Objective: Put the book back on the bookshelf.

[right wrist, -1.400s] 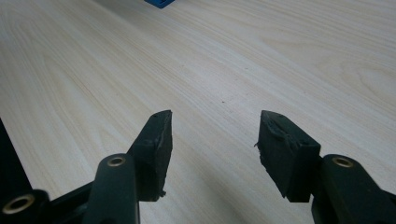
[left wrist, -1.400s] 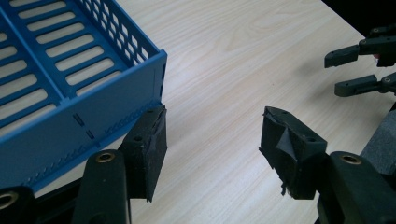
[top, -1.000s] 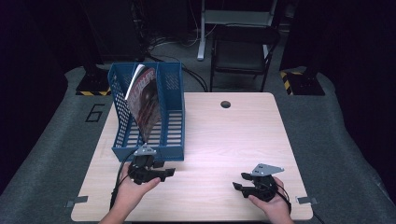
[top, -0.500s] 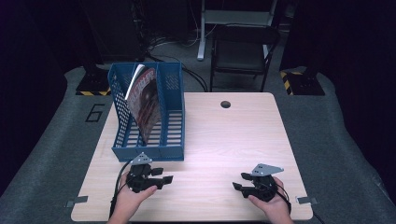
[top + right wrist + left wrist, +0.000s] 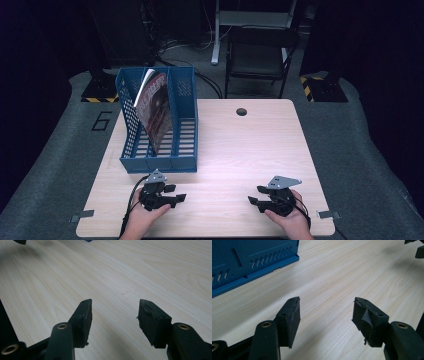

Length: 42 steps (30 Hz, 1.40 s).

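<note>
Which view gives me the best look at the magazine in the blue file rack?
The high view: the magazine leans in the blue file rack, cover visible. The left gripper view catches the rack's lower outer wall; the right gripper view catches a blue corner at its top edge.

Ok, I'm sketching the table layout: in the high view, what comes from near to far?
Left tool and right tool nearest, then the blue file rack with the magazine in it, then the table's hole, then the chair.
</note>
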Each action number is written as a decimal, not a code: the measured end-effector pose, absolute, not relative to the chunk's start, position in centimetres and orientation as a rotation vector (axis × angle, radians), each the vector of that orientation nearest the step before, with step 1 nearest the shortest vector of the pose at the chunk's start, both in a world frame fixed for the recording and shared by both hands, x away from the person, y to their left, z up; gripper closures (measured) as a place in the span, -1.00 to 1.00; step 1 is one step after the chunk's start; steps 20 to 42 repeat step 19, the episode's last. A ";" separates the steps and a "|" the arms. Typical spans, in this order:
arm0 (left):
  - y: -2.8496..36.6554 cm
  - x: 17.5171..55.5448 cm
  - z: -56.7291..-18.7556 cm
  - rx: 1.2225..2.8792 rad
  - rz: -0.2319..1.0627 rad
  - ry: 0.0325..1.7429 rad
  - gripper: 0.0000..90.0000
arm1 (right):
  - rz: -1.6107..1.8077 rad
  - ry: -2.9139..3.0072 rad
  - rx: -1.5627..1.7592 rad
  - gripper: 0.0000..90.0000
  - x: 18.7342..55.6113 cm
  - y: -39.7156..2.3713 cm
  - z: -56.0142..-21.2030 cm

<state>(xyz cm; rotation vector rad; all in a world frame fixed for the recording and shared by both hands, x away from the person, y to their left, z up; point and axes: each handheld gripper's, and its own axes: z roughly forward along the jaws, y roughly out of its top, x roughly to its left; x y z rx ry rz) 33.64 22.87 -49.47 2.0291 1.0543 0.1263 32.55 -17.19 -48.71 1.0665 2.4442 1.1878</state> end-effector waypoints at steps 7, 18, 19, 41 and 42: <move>22.5 33.6 -49.8 2.043 0.139 1.045 -0.10 | 1.176 2.451 1.057 -0.01 32.6 -17.1 -48.8; 22.0 33.9 -49.8 2.033 0.177 1.023 -0.22 | 1.171 2.441 1.079 -0.02 32.6 -17.3 -49.0; 22.0 33.9 -49.7 2.041 0.163 1.018 -0.25 | 1.170 2.441 1.082 -0.02 32.5 -17.4 -49.0; 22.0 33.9 -49.7 2.041 0.163 1.018 -0.25 | 1.170 2.441 1.082 -0.02 32.5 -17.4 -49.0; 22.0 33.9 -49.7 2.041 0.163 1.018 -0.25 | 1.170 2.441 1.082 -0.02 32.5 -17.4 -49.0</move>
